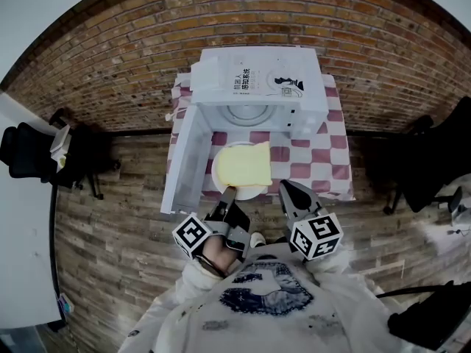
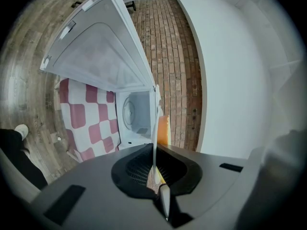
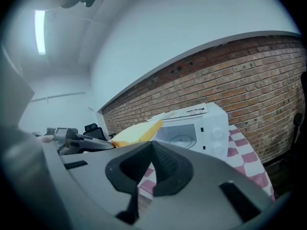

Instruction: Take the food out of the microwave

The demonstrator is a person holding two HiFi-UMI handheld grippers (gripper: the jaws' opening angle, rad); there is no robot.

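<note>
A white plate (image 1: 249, 193) carrying a flat yellow slice of food (image 1: 241, 164) hangs just in front of the open white microwave (image 1: 257, 79). My left gripper (image 1: 227, 195) is shut on the plate's near rim. In the left gripper view the plate (image 2: 154, 128) appears edge-on between the jaws, with the food (image 2: 163, 131) beside it and the microwave's empty cavity (image 2: 134, 116) beyond. My right gripper (image 1: 288, 191) hovers to the right of the plate, shut and holding nothing. The right gripper view shows the food (image 3: 136, 133) and the microwave (image 3: 192, 128) past its closed jaws.
The microwave door (image 1: 182, 160) stands swung open at the left of the plate. A table with a pink-and-white checked cloth (image 1: 324, 160) bears the microwave. Black office chairs (image 1: 29, 149) and a white desk (image 1: 22, 234) stand at the left, another chair (image 1: 434, 160) at the right.
</note>
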